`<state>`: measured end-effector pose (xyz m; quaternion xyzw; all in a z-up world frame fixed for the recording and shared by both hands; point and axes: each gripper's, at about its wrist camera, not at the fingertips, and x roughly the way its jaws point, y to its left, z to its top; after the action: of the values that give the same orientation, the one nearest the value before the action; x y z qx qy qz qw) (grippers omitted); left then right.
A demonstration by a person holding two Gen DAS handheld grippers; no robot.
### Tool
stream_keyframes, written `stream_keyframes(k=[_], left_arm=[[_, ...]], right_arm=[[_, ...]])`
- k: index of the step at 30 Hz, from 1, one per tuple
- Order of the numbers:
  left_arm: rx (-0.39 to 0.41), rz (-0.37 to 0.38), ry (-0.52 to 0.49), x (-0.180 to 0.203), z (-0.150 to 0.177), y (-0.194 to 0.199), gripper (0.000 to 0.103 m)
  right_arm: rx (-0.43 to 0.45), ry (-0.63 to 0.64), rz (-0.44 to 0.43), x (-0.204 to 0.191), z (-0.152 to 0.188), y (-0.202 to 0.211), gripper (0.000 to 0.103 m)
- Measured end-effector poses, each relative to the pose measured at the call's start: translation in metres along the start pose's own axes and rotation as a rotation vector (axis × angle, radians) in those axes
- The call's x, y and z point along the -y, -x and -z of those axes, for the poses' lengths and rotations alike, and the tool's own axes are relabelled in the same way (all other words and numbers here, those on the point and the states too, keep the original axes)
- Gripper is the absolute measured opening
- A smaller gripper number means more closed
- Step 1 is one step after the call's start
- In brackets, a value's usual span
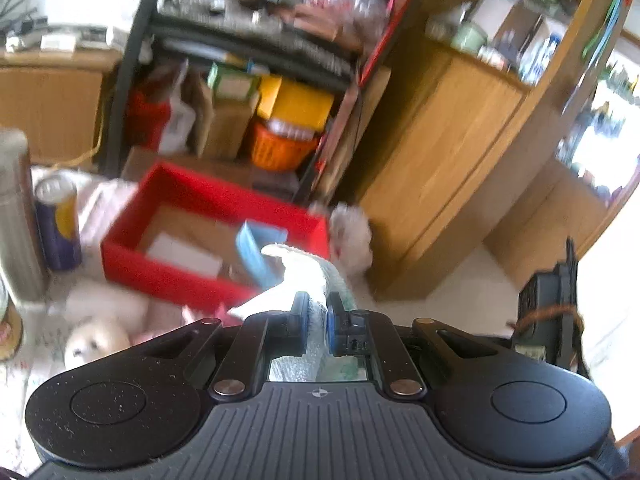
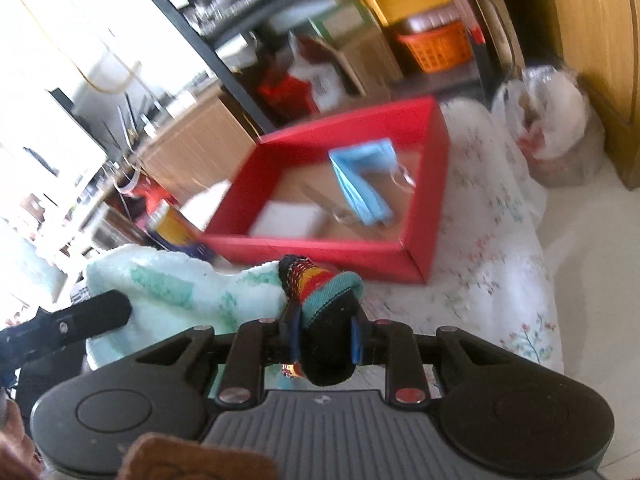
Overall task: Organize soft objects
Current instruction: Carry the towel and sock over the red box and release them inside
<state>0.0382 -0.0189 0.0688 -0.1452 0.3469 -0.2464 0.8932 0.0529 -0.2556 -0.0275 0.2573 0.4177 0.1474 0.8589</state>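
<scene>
My left gripper [image 1: 317, 322] is shut on a pale green and white towel [image 1: 308, 276], which sticks forward between the pads, lifted above the table. The same towel [image 2: 176, 288] shows at the left of the right wrist view. My right gripper [image 2: 326, 330] is shut on a striped sock [image 2: 320, 292] with black, red, yellow and teal bands. Ahead of both stands an open red box [image 1: 168, 276] [image 2: 436, 184] holding a blue face mask [image 1: 256, 252] [image 2: 360, 184] and a white pad [image 2: 288, 220].
A plush toy [image 1: 96, 336] lies on the floral cloth [image 2: 500, 272] at the left. A blue and yellow can [image 1: 58, 224] and a steel flask [image 1: 16, 216] stand beside the box. Behind are a cluttered black shelf [image 1: 132, 60], a wooden cabinet [image 1: 440, 152] and a plastic bag [image 2: 548, 120].
</scene>
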Motion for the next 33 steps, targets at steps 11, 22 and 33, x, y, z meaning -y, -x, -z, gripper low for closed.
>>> stream_keyframes(k=[11, 22, 33], left_arm=[[0.191, 0.007, 0.065, -0.002, -0.050, 0.023, 0.006], [0.265, -0.034, 0.087, -0.009, -0.078, 0.014, 0.006], [0.294, -0.070, 0.082, -0.013, -0.096, -0.001, 0.007]], right_arm=[[0.193, -0.036, -0.094, -0.022, -0.039, 0.039, 0.000], [0.328, -0.035, -0.059, -0.030, -0.066, 0.051, 0.000], [0.382, -0.036, -0.016, -0.026, -0.082, 0.052, 0.000]])
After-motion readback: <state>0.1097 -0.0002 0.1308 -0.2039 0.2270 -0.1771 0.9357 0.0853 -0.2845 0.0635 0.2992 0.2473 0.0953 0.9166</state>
